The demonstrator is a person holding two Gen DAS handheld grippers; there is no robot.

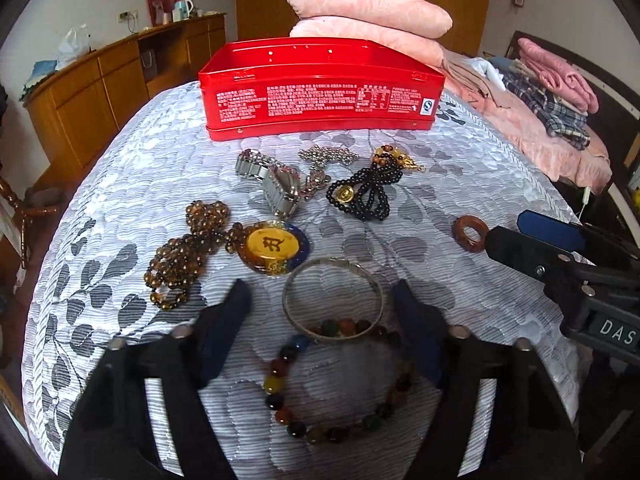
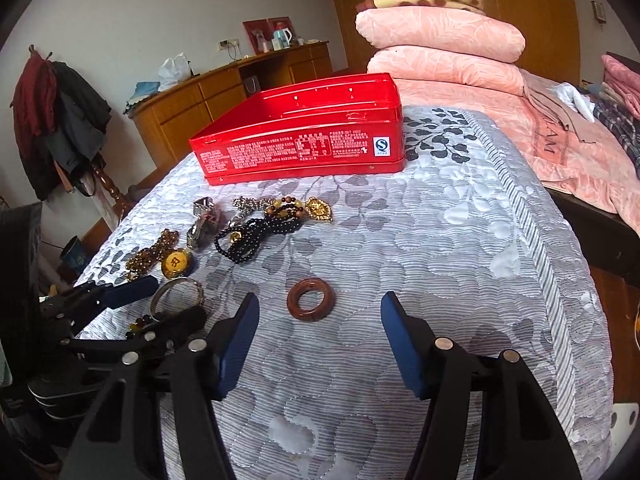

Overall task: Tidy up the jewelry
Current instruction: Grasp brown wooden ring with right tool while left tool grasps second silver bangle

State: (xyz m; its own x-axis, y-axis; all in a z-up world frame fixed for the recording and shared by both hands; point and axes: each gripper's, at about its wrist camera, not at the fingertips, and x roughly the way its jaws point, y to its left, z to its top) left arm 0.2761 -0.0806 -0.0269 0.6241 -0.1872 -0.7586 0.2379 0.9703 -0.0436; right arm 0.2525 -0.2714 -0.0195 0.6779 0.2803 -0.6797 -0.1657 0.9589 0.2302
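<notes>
Left wrist: left gripper open, straddling silver bangle, contact unclear

A lived-in home bedroom.
A quilted bedspread fills the frame's centre, folded pink blankets stack at upper right, a wooden sideboard lines the back wall, and coats hang at left.

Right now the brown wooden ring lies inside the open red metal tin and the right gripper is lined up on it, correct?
Not quite. The brown wooden ring lies on the grey leaf-patterned bedspread, in front of the red metal tin, not inside. The right wrist view shows it, with the right gripper lined up on it.
</notes>
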